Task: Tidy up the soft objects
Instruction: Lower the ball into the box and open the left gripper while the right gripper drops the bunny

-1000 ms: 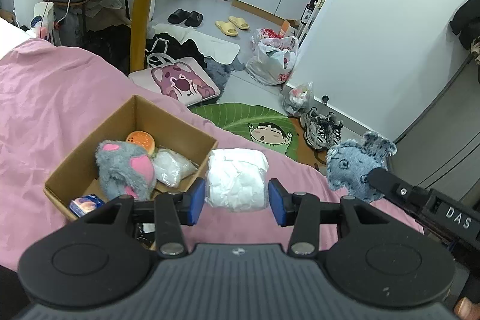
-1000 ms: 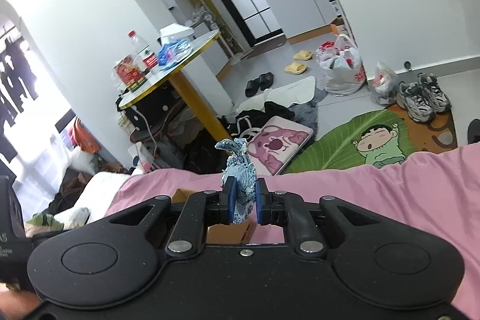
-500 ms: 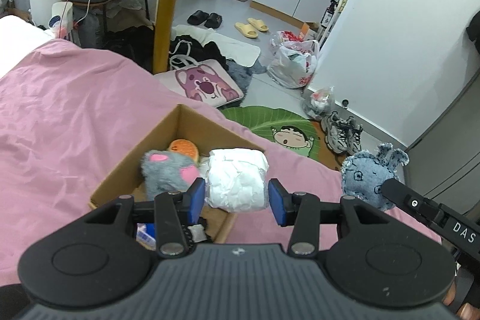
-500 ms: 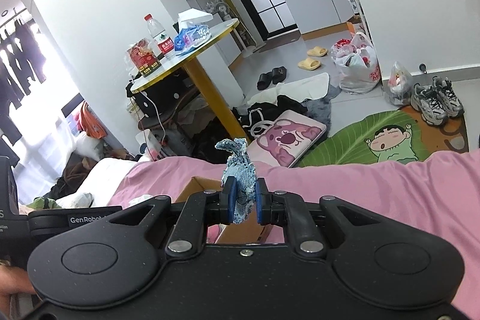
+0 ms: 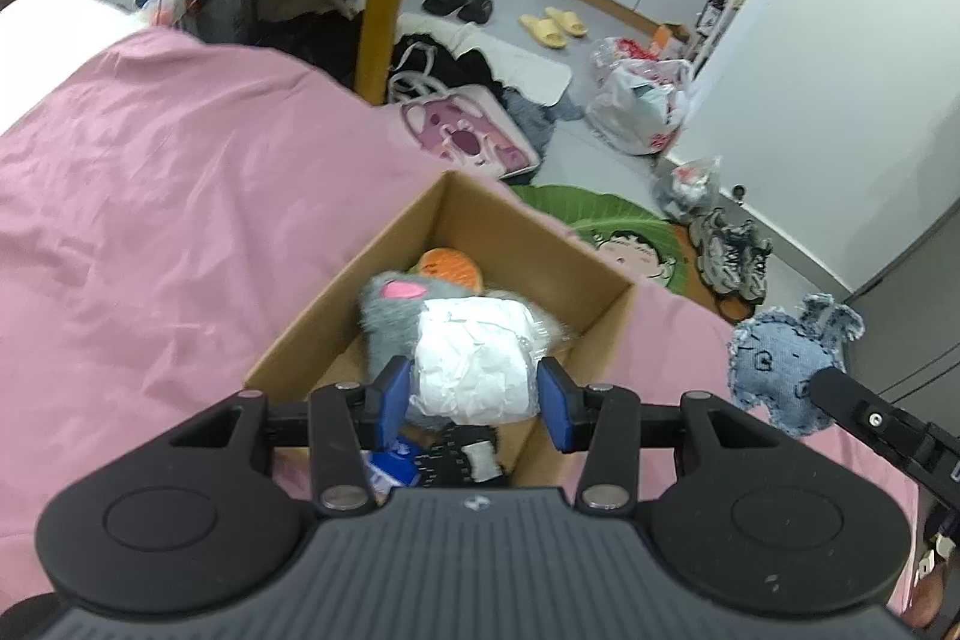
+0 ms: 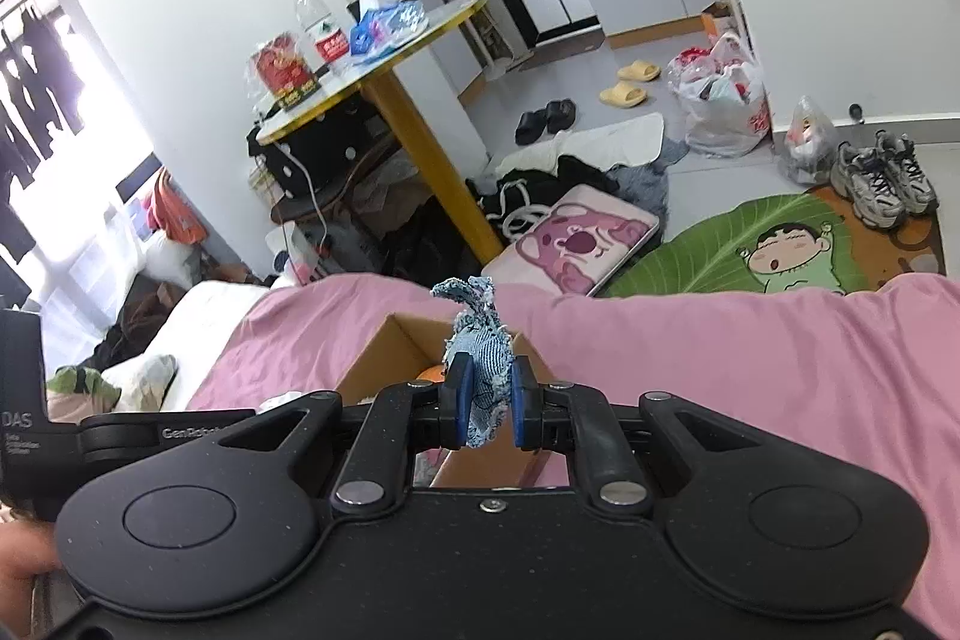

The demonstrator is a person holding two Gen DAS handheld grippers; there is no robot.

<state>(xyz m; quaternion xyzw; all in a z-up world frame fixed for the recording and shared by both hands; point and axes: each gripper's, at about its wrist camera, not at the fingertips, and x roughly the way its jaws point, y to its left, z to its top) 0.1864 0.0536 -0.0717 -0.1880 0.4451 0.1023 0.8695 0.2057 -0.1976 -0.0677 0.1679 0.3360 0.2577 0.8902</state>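
The left gripper (image 5: 474,400) is holding a crinkly white plastic-wrapped bundle (image 5: 477,358) directly above the open brown cardboard box (image 5: 384,244); the right gripper (image 6: 485,409) is pinching a blue denim toy (image 6: 477,340) off to the side.

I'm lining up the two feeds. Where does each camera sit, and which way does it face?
Left wrist: on the left claw, looking down into the box on the pink bed, a white bundle between its fingers; the right claw's arm shows at right.
Right wrist: on the right claw, facing across the bed to the yellow table, gripping the denim toy; a hand at lower left.
Shared: box, bed, denim toy, table leg, green mat.
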